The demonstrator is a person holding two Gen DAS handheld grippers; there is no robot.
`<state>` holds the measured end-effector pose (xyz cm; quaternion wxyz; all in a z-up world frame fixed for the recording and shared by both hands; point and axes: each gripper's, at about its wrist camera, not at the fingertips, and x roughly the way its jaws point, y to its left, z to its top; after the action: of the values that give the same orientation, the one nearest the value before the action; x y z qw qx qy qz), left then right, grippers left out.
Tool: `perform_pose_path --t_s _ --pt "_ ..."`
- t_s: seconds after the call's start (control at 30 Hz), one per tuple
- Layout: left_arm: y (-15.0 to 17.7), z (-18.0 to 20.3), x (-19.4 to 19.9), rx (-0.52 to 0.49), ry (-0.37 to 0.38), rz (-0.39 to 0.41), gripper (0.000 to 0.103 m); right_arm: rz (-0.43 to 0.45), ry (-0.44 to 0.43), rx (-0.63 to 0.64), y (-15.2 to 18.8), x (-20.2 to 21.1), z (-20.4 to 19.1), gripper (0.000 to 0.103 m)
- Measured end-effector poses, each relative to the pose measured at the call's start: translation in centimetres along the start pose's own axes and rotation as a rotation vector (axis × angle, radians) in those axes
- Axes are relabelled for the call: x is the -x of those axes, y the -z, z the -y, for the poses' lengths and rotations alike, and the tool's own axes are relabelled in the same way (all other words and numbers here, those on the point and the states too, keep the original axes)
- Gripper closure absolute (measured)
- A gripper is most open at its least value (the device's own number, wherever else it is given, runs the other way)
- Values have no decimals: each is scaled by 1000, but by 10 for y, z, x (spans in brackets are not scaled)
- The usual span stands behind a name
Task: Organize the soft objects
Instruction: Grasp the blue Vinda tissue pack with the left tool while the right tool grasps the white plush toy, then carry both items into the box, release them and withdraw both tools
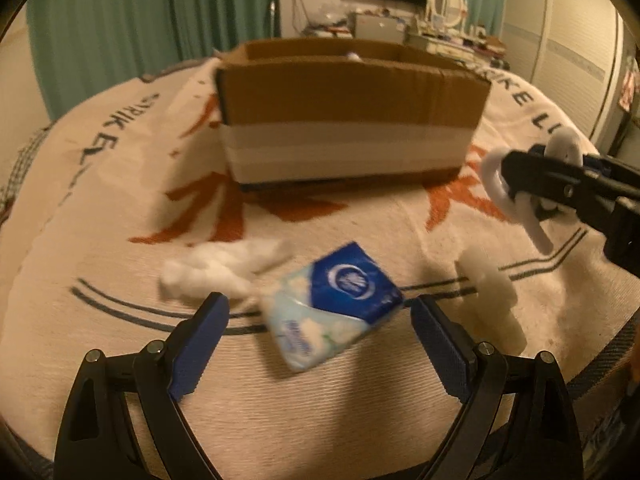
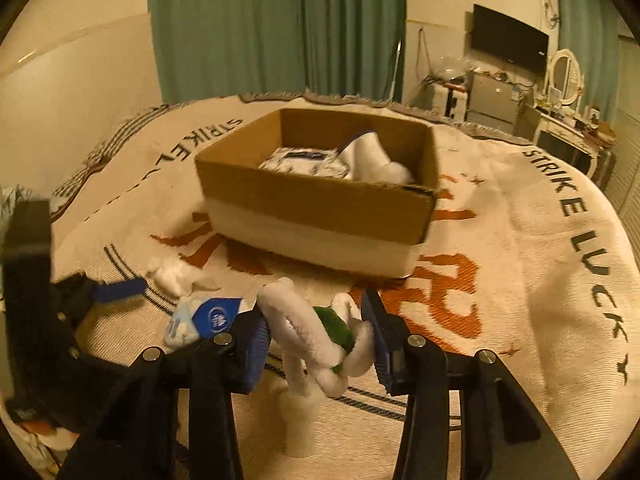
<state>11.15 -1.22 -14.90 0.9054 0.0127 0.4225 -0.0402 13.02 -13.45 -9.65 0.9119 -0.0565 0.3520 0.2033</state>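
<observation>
My left gripper (image 1: 318, 312) is open, its jaws on either side of a blue and white tissue pack (image 1: 332, 304) lying on the blanket; the pack also shows in the right wrist view (image 2: 202, 320). A tuft of white cotton (image 1: 218, 268) lies just left of the pack. My right gripper (image 2: 316, 336) is shut on a white pipe-cleaner toy with a green part (image 2: 316, 332), held above the blanket; it also shows in the left wrist view (image 1: 516, 178). A cardboard box (image 2: 320, 204) stands beyond, with white soft items inside.
A white fluffy piece (image 1: 492, 292) lies on the blanket (image 1: 120, 220) right of the pack. The blanket covers a round surface. Green curtains (image 2: 276, 24), a TV and a cluttered dresser stand behind.
</observation>
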Motion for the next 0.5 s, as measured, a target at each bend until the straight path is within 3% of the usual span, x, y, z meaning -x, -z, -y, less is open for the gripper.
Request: perform_pose_path --t_s 0.1,0.2,0.5 --pt "0 6 -12 -11 6 -21 9 -12 -6 -23 5 -6 6 60" --pt "0 5 -21 -11 -41 -20 12 -30 -8 -40 10 -11 11 60" --pt "3 4 -19 -9 15 -6 19 -48 -6 -59 17 -18 14 60"
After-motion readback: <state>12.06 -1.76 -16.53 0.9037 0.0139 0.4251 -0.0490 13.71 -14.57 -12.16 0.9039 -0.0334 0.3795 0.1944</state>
